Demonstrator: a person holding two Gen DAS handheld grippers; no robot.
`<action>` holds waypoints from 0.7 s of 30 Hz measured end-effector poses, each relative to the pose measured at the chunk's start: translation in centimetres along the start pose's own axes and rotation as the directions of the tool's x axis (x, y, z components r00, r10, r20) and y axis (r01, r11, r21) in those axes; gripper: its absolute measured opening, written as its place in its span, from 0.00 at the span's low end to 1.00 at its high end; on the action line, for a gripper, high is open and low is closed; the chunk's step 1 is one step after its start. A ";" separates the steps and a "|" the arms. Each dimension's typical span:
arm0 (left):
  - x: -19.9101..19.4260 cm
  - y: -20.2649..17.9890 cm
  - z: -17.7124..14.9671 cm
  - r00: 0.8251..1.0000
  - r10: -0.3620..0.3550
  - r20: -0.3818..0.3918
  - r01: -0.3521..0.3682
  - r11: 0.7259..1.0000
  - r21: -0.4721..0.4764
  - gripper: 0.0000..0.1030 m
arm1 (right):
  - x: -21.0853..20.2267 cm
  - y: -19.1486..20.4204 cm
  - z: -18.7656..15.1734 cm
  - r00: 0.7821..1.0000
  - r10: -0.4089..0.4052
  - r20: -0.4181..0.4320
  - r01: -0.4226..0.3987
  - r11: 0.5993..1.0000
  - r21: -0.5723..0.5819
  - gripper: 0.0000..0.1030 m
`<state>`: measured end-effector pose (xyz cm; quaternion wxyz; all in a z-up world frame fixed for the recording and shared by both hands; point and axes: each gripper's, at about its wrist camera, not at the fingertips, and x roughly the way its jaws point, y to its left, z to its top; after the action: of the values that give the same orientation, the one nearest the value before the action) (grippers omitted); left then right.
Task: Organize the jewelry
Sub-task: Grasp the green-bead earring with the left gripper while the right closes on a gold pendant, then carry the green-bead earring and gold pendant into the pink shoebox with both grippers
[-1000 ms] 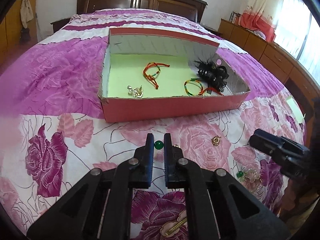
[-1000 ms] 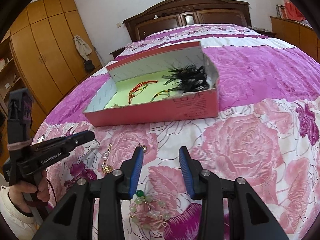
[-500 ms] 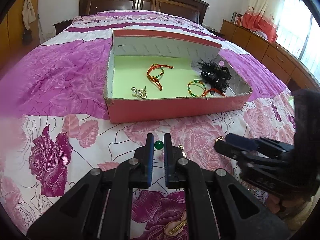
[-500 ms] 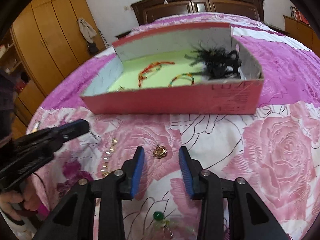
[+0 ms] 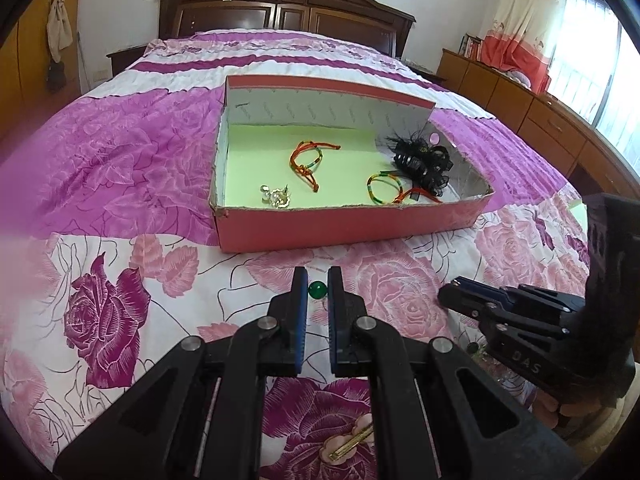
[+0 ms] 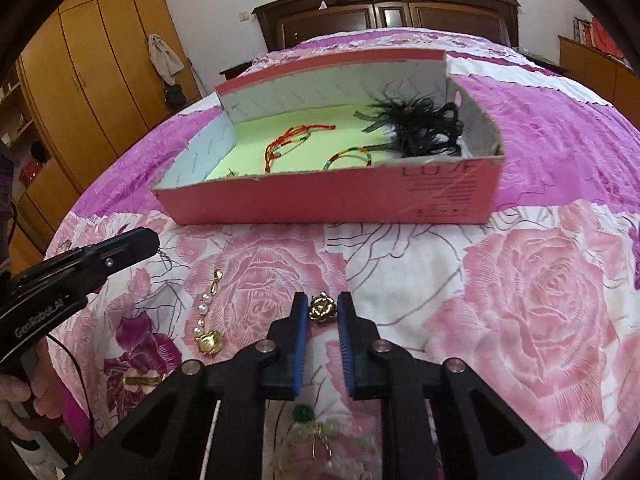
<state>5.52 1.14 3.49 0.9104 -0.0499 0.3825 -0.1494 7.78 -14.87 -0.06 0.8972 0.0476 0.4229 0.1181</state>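
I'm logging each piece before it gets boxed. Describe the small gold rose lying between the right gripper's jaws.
The gold rose is a small, shiny, metallic-looking charm shaped as layered petals. It lies on the floral bedspread, in front of the red box. The right gripper has its jaws on either side of it, narrowly apart; contact cannot be told. Any clasp or pin is hidden.

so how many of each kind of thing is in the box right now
cord bracelets: 2
black hair piece: 1
silver charm: 1
total: 4
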 end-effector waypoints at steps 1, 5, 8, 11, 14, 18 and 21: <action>-0.1 -0.1 0.1 1.000 -0.001 0.004 0.001 1.000 0.000 0.01 | -0.5 0.0 0.0 1.000 0.000 0.011 0.000 1.000 0.001 0.16; -0.6 -0.5 0.3 1.000 -0.002 0.020 0.002 1.000 0.007 0.01 | -2.2 -0.2 0.0 0.998 -0.007 0.056 0.007 1.000 0.006 0.16; -1.1 -1.0 0.7 0.999 -0.006 0.040 0.005 1.000 0.017 0.01 | -3.3 -0.2 0.3 0.995 -0.012 0.099 0.012 1.000 0.004 0.16; -1.5 -1.5 1.1 0.998 -0.007 0.065 0.005 0.999 0.032 0.01 | -4.4 -0.1 0.7 0.990 -0.020 0.142 0.021 1.000 -0.002 0.16; -1.8 -1.9 1.5 0.996 -0.013 0.084 0.009 0.999 0.043 0.01 | -5.2 0.1 1.2 0.982 -0.026 0.189 0.026 1.000 -0.002 0.16; -2.2 -2.1 2.1 0.993 -0.017 0.115 0.013 0.999 0.042 0.01 | -6.0 0.1 1.9 0.970 -0.023 0.243 0.025 1.000 -0.005 0.16; -2.6 -2.2 2.7 0.988 -0.010 0.153 0.003 0.999 0.045 0.01 | -6.4 0.2 2.4 0.956 -0.033 0.292 0.039 0.999 -0.016 0.16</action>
<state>5.19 -0.21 7.56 0.9375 -0.0423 0.3078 -0.1567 5.68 -16.25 6.34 0.9521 0.0473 0.2857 0.0981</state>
